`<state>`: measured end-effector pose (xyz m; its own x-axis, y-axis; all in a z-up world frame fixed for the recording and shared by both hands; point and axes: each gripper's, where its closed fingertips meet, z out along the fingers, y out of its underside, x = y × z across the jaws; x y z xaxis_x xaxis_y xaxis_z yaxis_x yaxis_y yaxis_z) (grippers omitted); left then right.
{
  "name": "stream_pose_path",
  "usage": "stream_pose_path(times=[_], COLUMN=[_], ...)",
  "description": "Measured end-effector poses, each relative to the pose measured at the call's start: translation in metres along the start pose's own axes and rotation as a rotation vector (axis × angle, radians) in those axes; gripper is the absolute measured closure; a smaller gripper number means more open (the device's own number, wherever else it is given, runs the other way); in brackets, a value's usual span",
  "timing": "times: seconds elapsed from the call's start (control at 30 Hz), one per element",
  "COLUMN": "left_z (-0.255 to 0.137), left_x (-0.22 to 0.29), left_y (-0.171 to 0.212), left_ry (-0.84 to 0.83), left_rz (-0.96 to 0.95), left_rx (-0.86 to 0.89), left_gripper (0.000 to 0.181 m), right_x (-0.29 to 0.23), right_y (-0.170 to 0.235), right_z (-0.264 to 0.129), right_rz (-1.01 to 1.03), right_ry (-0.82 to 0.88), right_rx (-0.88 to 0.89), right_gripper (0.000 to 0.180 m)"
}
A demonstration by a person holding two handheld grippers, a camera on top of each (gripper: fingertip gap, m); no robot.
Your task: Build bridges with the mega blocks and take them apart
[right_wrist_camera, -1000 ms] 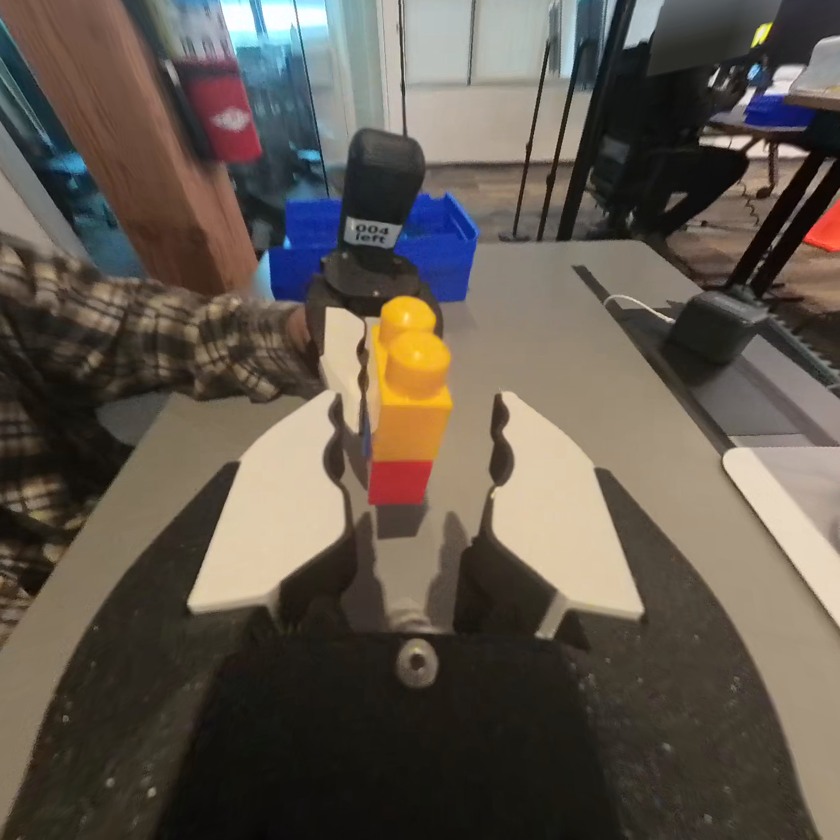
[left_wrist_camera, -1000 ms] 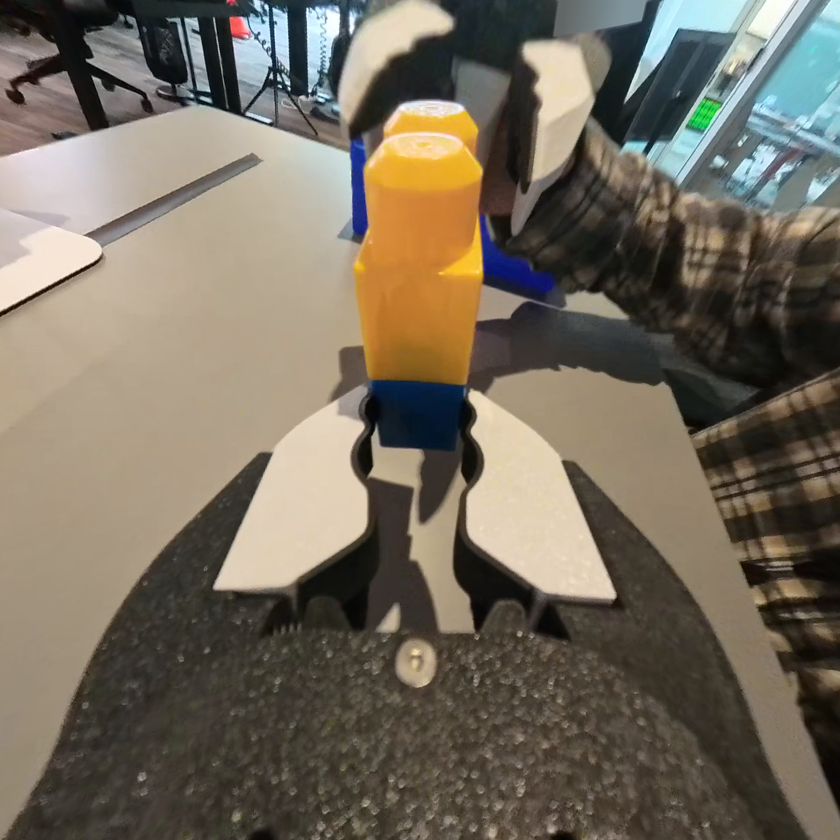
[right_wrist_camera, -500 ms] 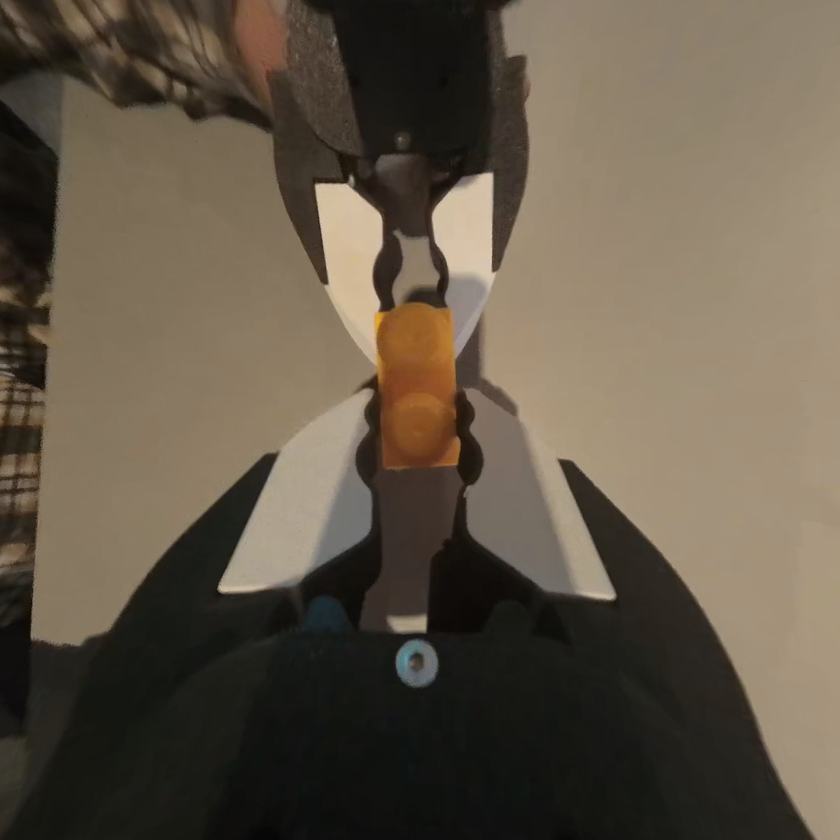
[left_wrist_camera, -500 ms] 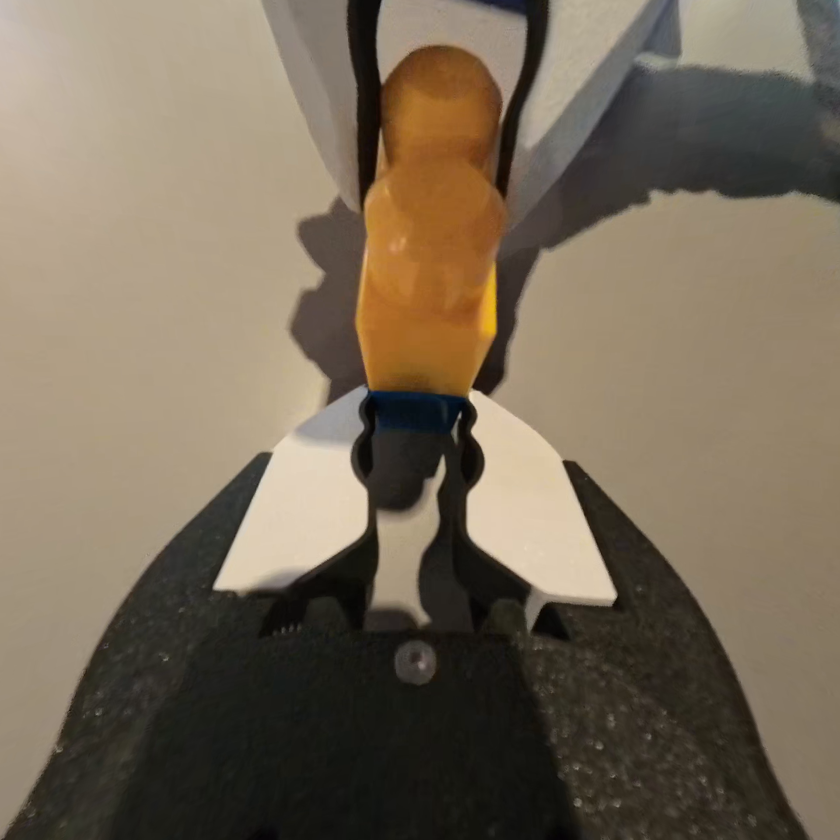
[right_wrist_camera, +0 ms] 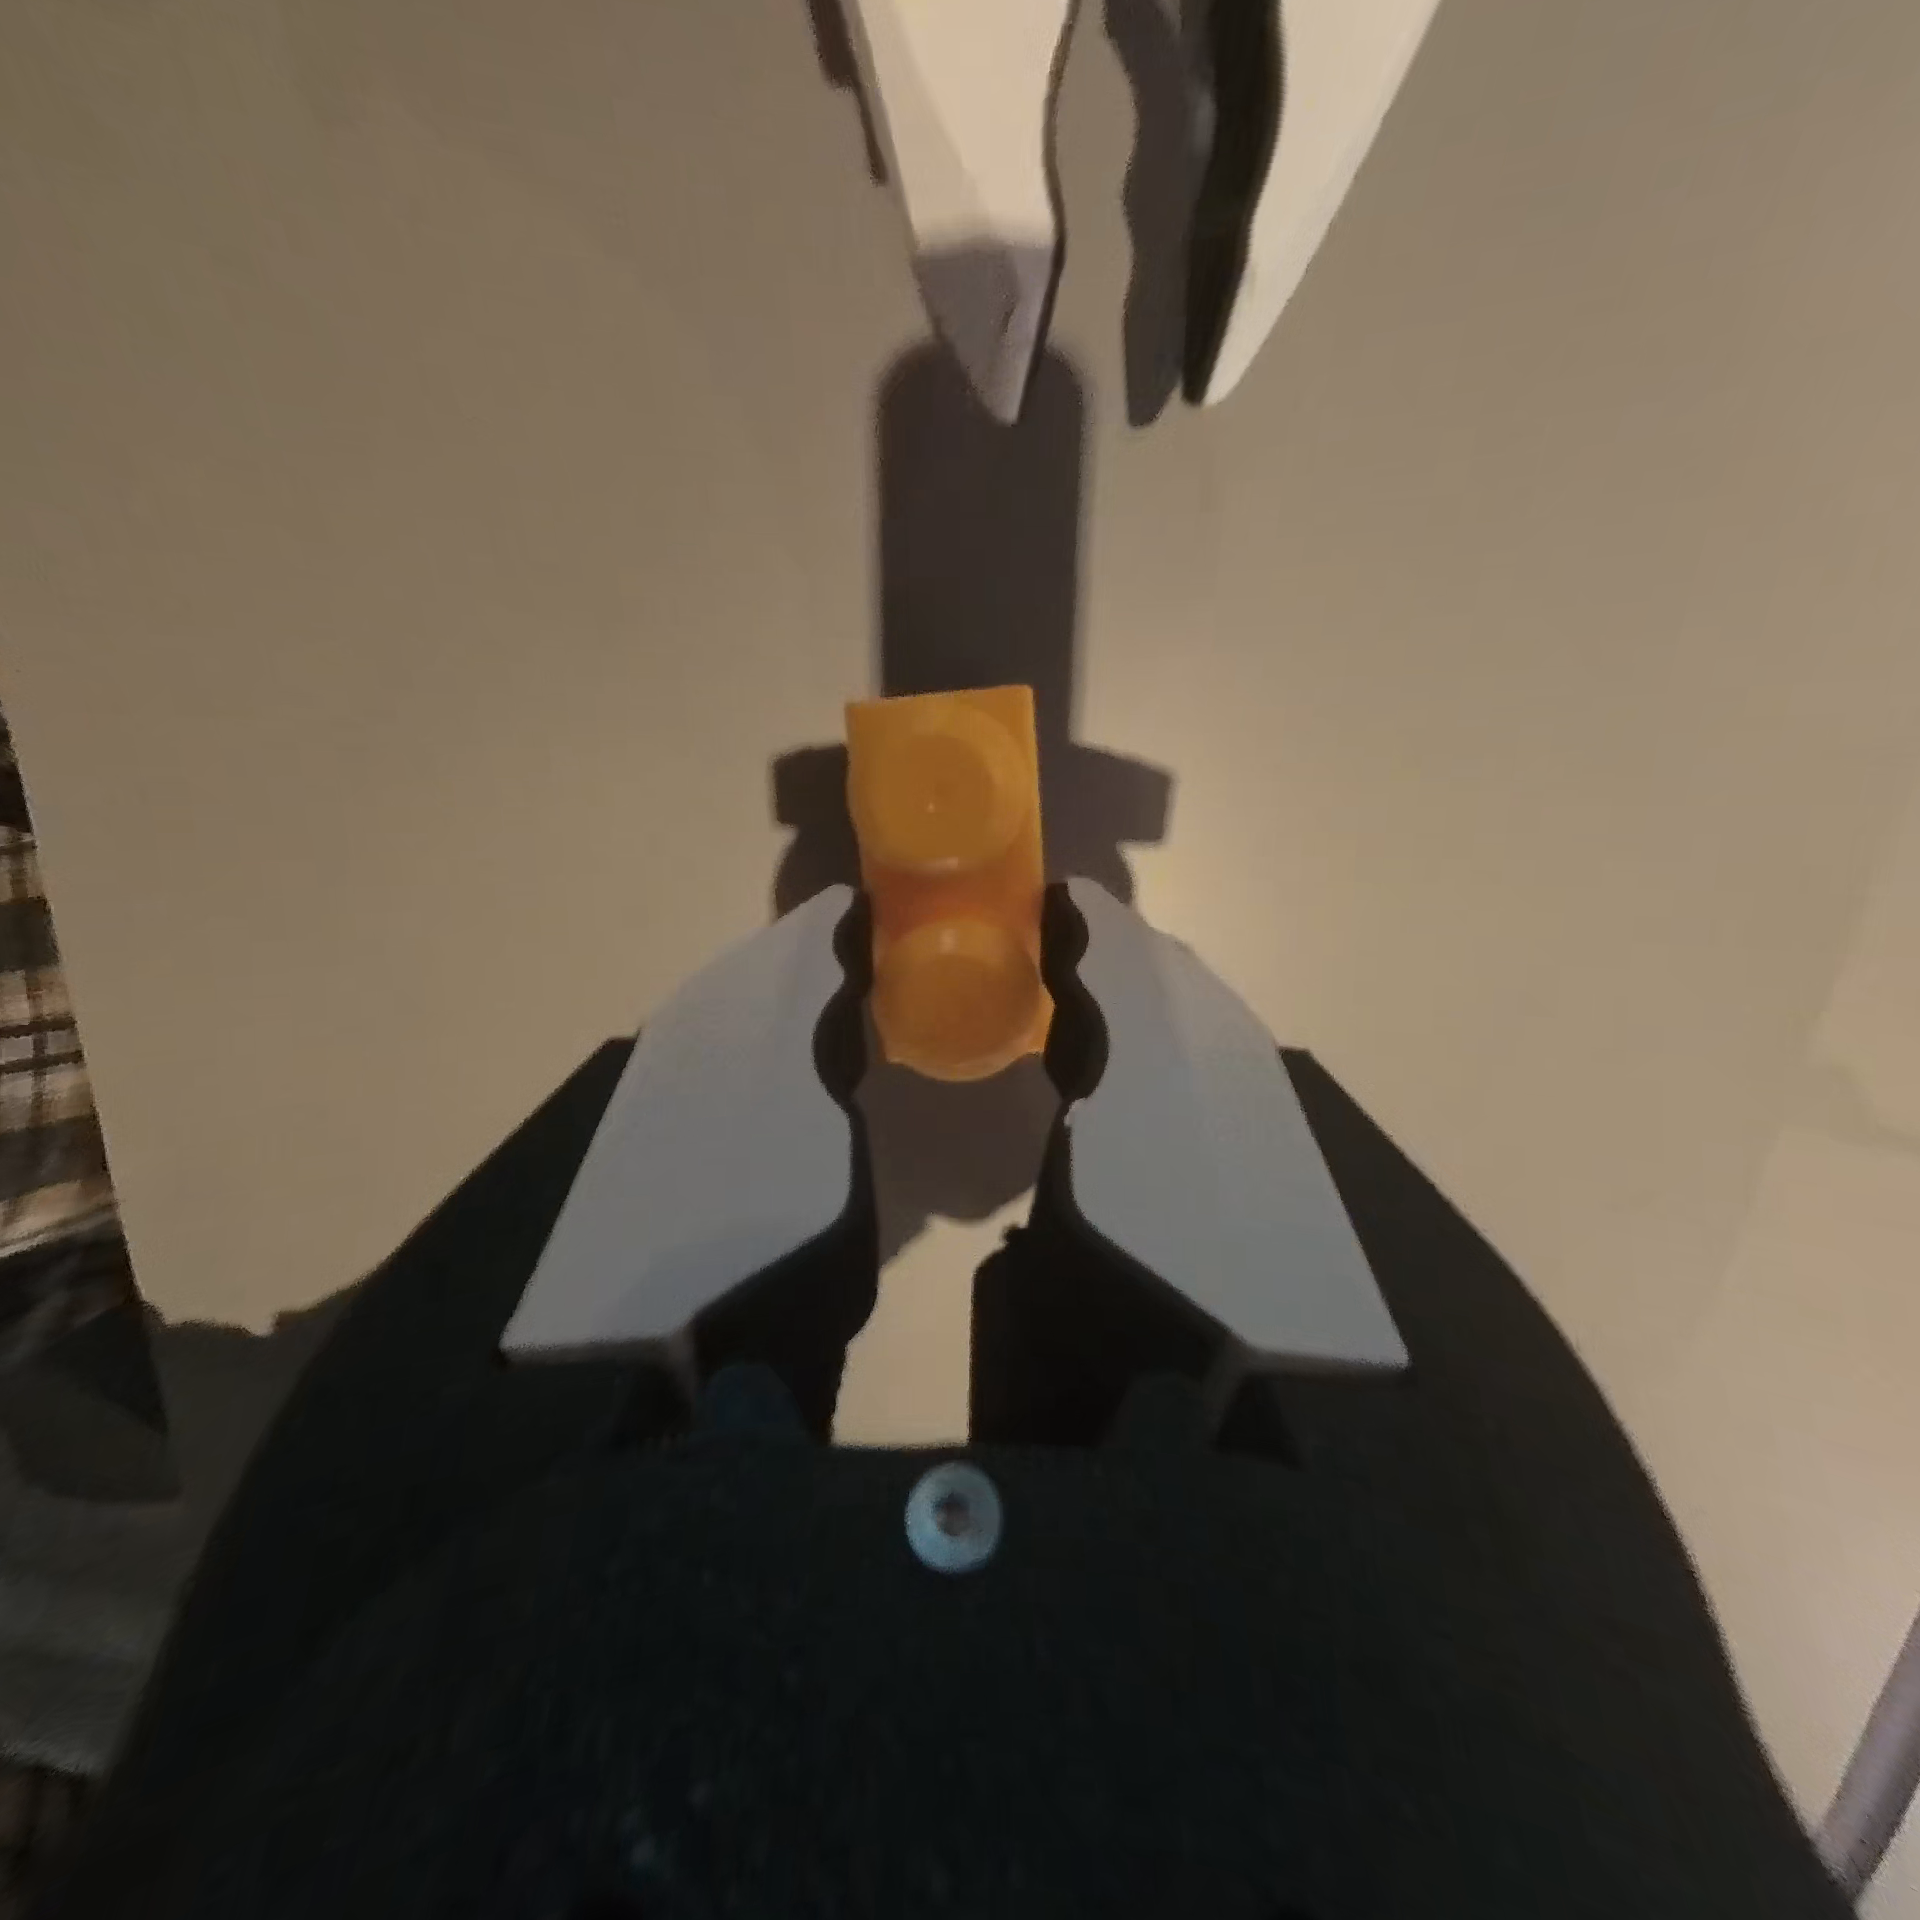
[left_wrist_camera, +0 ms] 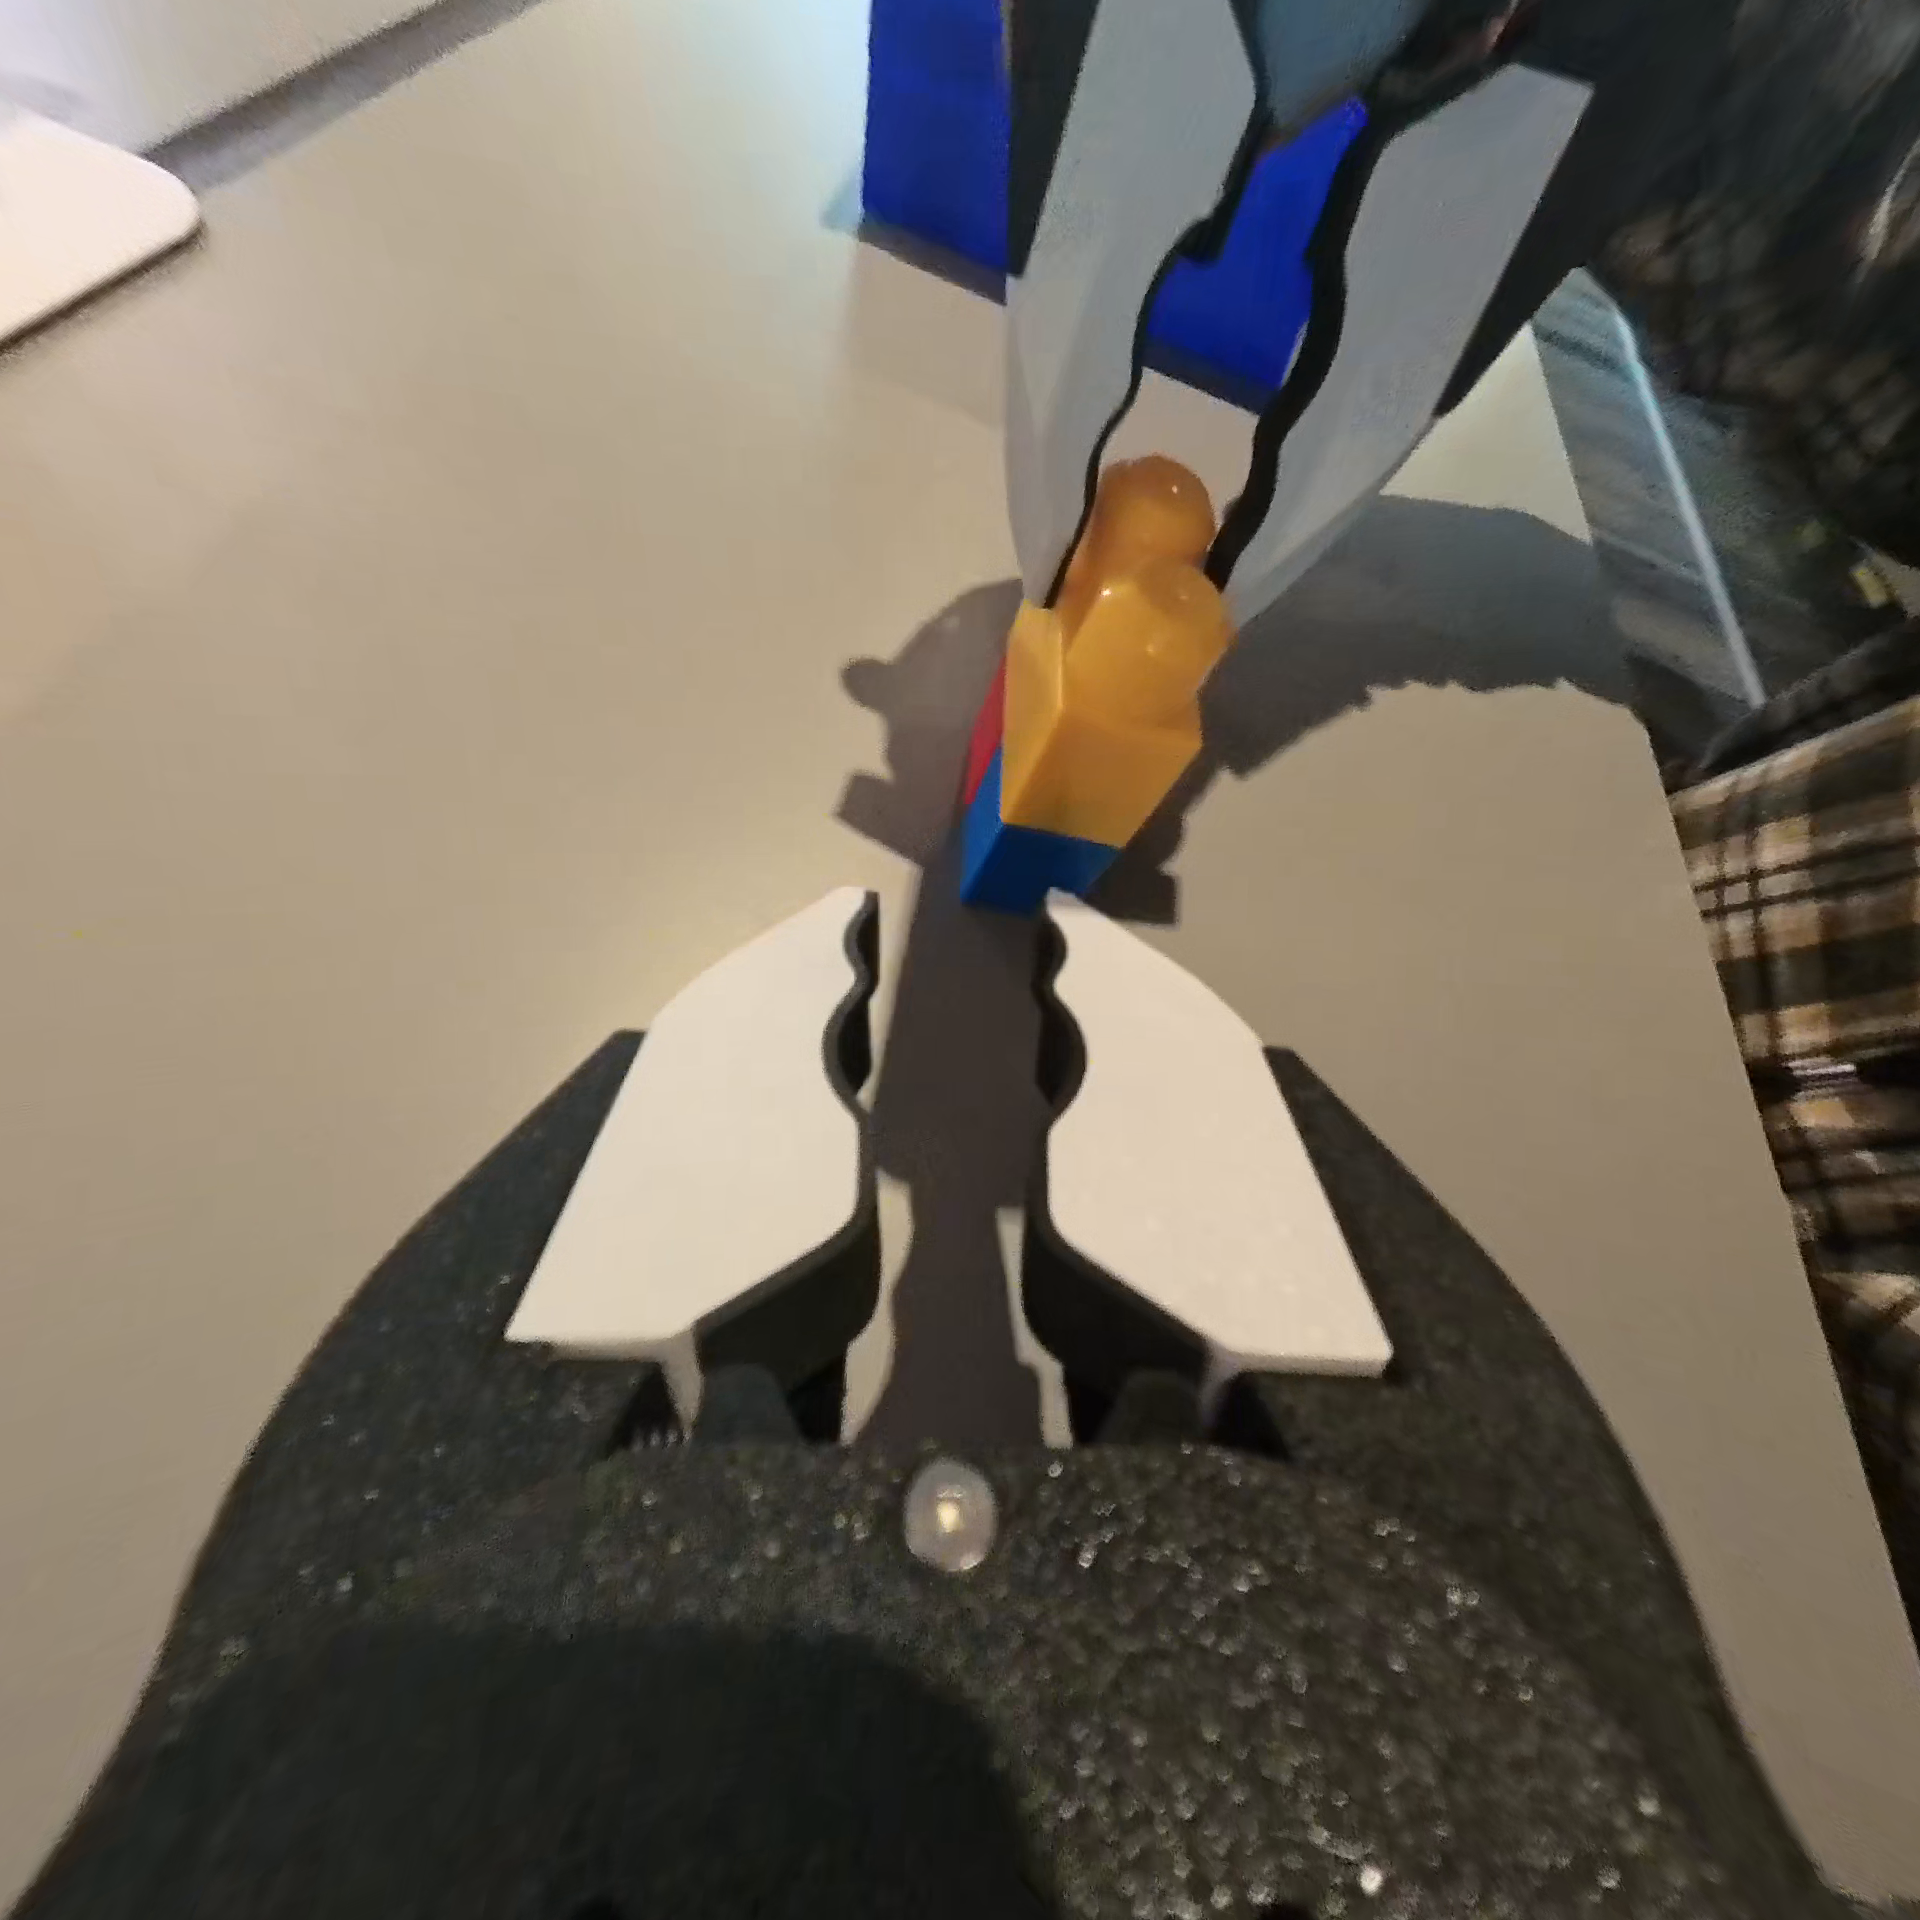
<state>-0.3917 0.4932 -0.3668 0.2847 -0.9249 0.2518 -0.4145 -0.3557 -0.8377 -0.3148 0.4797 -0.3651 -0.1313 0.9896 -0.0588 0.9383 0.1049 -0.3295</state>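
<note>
We see a wide grey table (left_wrist_camera: 436, 540) with lots of bare room on its left side. Its right edge runs close by the blocks, and a checked sleeve (left_wrist_camera: 1808, 935) sits there. Far back on the table stands a blue bin (left_wrist_camera: 935, 135), and a white pad (left_wrist_camera: 73, 229) lies at the far left corner. In the middle of the table is the little bridge. The yellow block (left_wrist_camera: 1101, 727) is on top, with two round bumps that shine a bit. Under its near end we see a blue block (left_wrist_camera: 1029, 868), and a bit of a red block (left_wrist_camera: 987, 727) peeks out behind it. The bridge looks tipped to one side in the left wrist view. The right gripper (right_wrist_camera: 956, 914) comes down from above, and its white fingers (right_wrist_camera: 727, 1091) are squeezed on both sides of the yellow block, near the closer bump. From above we only see the yellow top, so the lower blocks are hidden there. The left gripper (left_wrist_camera: 956, 914) is just in front of the blue block, with its fingers (left_wrist_camera: 727, 1122) spread apart and nothing between them. We cannot tell if its right tip touches the blue block. Dark shadows lie on the table around the blocks.
</note>
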Motion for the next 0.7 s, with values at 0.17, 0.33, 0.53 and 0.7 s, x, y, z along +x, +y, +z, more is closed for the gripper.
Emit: stream_pose_path(times=[0.17,0.33,0.53,0.7], left_z=[-0.008,-0.012,-0.018,-0.018], left_x=[-0.009,-0.015,-0.019,-0.021], left_y=[-0.001,0.000,-0.004,-0.001], left_ry=[-0.030,-0.048,-0.072,-0.077], left_rz=[-0.013,-0.034,-0.033,-0.038], left_rx=[0.027,0.041,0.068,0.064], left_gripper=[0.154,0.151,0.149,0.149], right_x=[0.002,0.008,0.002,0.002], right_y=[-0.003,0.001,-0.013,-0.008], right_z=[0.001,-0.003,-0.003,0.016], right_rz=[-0.067,-0.138,-0.250,-0.290], right_ry=[0.043,0.089,0.055,0.051], right_rx=[0.038,-0.011,-0.036,-0.153], right_gripper=[0.147,0.115,0.121,0.145])
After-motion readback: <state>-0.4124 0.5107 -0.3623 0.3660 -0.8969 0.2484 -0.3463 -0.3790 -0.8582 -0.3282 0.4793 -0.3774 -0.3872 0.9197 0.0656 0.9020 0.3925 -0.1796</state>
